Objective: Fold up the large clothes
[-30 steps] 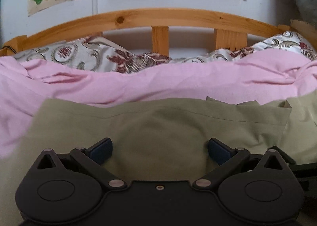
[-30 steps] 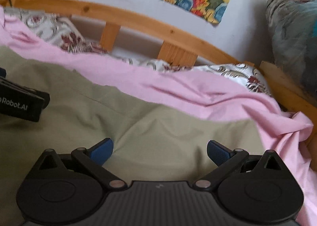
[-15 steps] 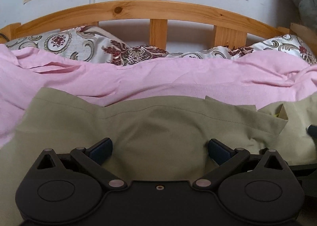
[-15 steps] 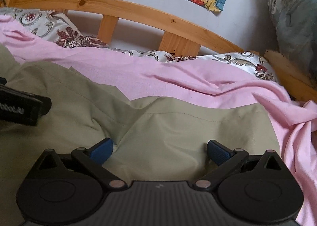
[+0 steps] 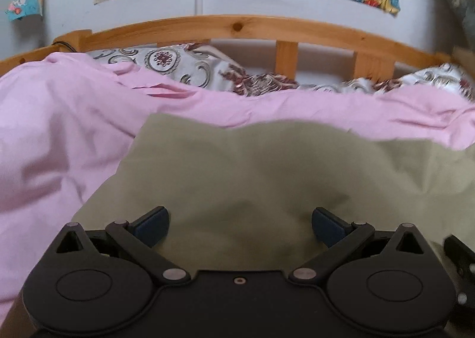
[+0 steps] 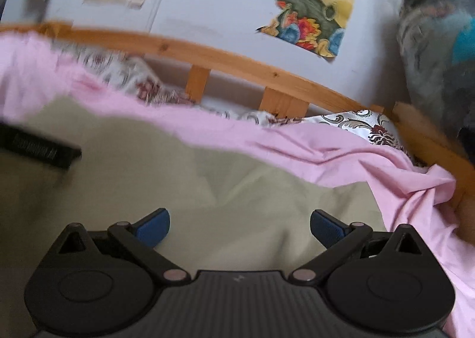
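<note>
1. We see the olive garment (image 5: 267, 177) lying on the pink sheet (image 5: 59, 136) of the bed. Its far edge now reads as one plain fold line, where half a second ago a seam and a loose flap showed there.
2. We judge a fold has just been laid over and needs checking for evenness.
3. Our left gripper (image 5: 240, 223) and right gripper (image 6: 240, 225) hover over the cloth, jaws spread apart, holding nothing.
4. Both views have swung upward since; the right one is blurred.
5. Patterned pillows (image 5: 190, 68) and the wooden headboard (image 5: 237, 25) lie beyond; the rumpled sheet could snag later folds.
</note>
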`<move>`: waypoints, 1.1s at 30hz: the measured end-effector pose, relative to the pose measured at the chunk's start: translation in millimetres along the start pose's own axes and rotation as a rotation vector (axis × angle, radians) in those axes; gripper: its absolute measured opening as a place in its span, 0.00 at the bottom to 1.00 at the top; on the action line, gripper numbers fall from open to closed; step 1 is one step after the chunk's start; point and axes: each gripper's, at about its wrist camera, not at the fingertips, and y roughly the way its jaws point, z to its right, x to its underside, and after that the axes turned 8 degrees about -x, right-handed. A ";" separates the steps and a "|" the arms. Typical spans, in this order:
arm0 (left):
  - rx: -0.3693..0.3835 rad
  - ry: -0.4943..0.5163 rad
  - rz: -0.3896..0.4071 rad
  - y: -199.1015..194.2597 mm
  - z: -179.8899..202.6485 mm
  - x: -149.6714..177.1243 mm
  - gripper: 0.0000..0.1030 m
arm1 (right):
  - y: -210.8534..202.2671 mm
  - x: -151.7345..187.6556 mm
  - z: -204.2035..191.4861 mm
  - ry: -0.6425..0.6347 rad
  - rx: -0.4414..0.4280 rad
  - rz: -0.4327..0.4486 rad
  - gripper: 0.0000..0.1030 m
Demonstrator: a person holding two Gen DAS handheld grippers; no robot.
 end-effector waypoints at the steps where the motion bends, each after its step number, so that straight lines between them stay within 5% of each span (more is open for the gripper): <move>1: -0.007 0.011 0.014 0.8 1.3 2.9 0.99 | 0.6 6.8 -3.9 0.002 0.019 0.009 1.00; 8: 0.008 0.020 0.003 13.2 0.3 15.3 0.99 | 24.2 22.5 -1.7 0.053 0.003 -0.043 1.00; 13: 0.018 0.009 -0.022 18.1 -1.3 16.9 0.99 | 29.0 27.2 -19.0 -0.038 0.072 -0.047 1.00; 18: 0.020 -0.017 -0.055 13.7 -9.4 7.0 0.99 | 23.9 23.2 -5.2 0.022 0.023 -0.046 1.00; 27: -0.134 0.090 -0.054 -42.8 -28.5 -6.6 0.99 | -24.2 6.0 1.3 0.029 -0.063 0.057 1.00; 33: -0.163 -0.001 -0.101 -80.7 -46.8 -13.3 0.99 | -56.5 1.0 -12.1 -0.023 -0.121 0.069 1.00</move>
